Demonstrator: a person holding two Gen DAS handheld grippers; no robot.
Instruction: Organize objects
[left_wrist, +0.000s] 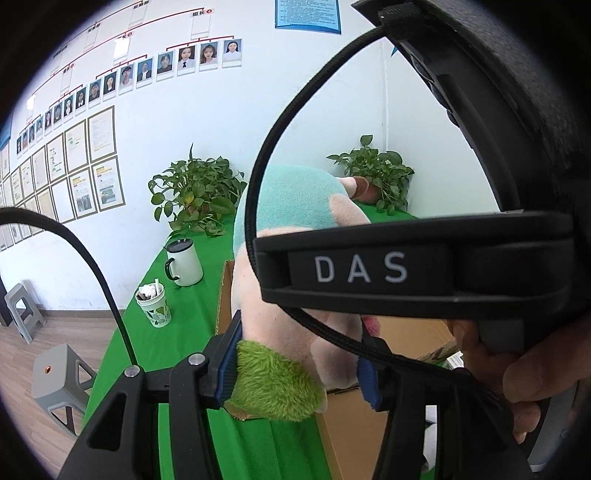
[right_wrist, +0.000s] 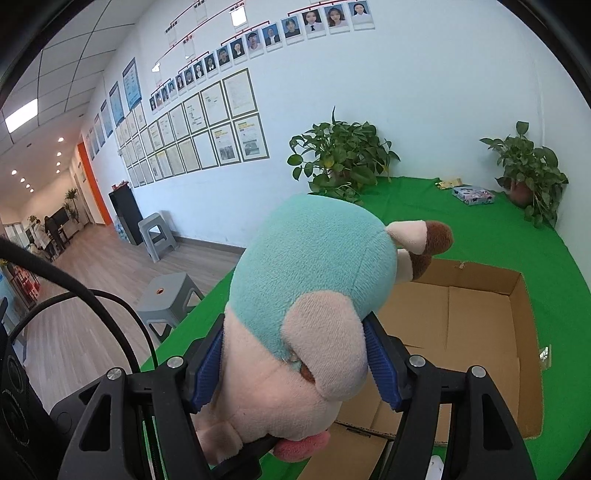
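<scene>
Plush toy (right_wrist: 314, 280) is held aloft over cardboard box (right_wrist: 480, 317) on desk (right_wrist: 461, 221). Left hand-held gripper (left_wrist: 299, 373) is clamped on its green patch, right hand-held gripper (right_wrist: 295, 365) on its head. Judged light, soft, compressible; firm stuffed sections are preferred as grip pts.

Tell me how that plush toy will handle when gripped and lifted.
The plush toy probably squashes easily: the right gripper dents its pink part. It looks light for its bulk. Its loose brown-tipped limbs will likely flop, so the left gripper helps.
</scene>
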